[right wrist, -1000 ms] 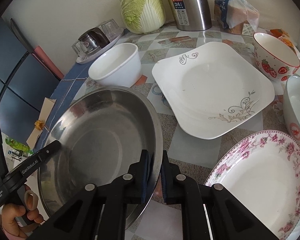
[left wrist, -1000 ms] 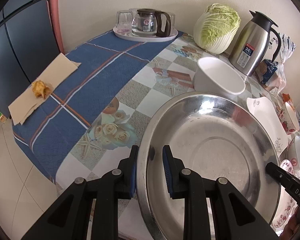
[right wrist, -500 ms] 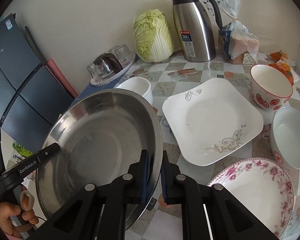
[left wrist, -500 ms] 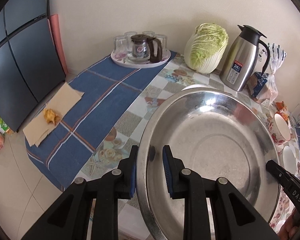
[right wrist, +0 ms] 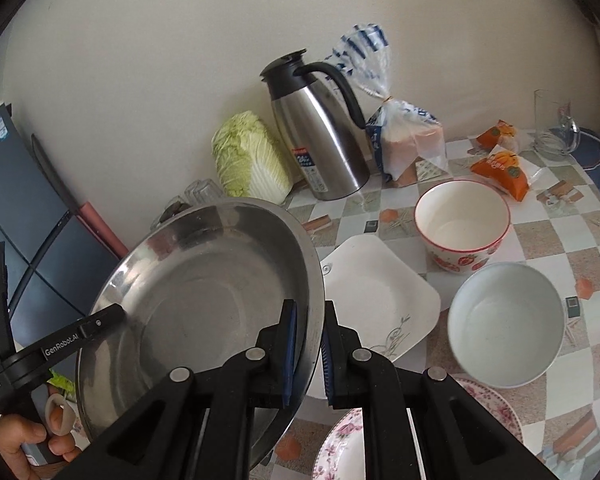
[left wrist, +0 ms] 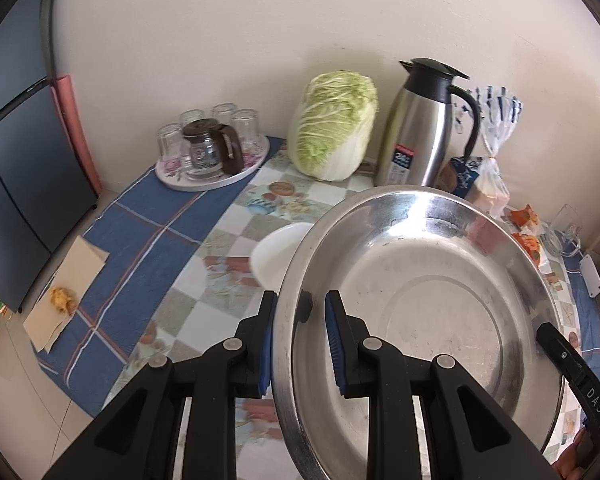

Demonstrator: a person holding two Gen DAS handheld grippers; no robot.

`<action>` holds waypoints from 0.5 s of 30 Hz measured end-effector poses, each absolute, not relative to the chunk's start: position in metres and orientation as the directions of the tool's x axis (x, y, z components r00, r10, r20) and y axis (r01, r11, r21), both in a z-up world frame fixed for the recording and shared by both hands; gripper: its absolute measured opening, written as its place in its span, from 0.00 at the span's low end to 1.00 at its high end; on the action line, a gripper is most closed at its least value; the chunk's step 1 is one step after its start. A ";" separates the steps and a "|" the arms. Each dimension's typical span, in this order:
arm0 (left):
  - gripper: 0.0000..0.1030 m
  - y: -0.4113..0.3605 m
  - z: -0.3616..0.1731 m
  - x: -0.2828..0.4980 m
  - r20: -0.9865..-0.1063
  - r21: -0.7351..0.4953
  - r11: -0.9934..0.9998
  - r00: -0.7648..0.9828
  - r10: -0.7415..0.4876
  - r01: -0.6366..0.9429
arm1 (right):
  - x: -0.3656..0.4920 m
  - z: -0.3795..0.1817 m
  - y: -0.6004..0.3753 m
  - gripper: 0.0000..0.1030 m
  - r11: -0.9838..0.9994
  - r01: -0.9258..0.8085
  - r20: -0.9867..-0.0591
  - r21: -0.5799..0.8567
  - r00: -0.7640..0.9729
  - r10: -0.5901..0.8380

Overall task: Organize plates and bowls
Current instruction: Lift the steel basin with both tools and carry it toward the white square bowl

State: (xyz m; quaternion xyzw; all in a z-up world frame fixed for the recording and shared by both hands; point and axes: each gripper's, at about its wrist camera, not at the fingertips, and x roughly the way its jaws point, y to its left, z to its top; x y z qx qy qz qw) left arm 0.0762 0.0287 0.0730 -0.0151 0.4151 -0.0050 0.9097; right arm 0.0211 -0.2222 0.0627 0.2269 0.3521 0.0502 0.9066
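Observation:
A large round steel basin hangs tilted above the table, held at opposite rims. My left gripper is shut on its left rim, one pad inside and one outside. My right gripper is shut on the right rim of the basin. A plain white bowl shows partly from behind the basin. To its right on the table lie a white square plate, a strawberry-patterned bowl, a pale grey bowl and a floral plate.
Along the wall stand a cabbage, a steel thermos jug, a bagged loaf and a tray of glasses with a glass pot. Orange snack packs and a glass mug sit far right. A dark fridge stands left.
Both grippers have lifted the steel basin up off the table and carried it toward the wall. The white bowl is now partly behind it. The grips have not changed.

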 end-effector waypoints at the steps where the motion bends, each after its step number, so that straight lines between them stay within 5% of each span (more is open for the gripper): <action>1: 0.24 0.022 0.073 0.079 -0.756 -0.036 0.999 0.654 -0.031 0.006 | 0.021 0.065 -0.229 0.12 0.888 0.080 -0.611 0.452 0.754 0.243; 15: 0.24 -0.046 0.067 0.114 -0.764 -0.081 0.993 0.635 -0.115 0.081 | 0.025 0.069 -0.301 0.12 0.860 0.209 -0.585 0.465 0.802 0.121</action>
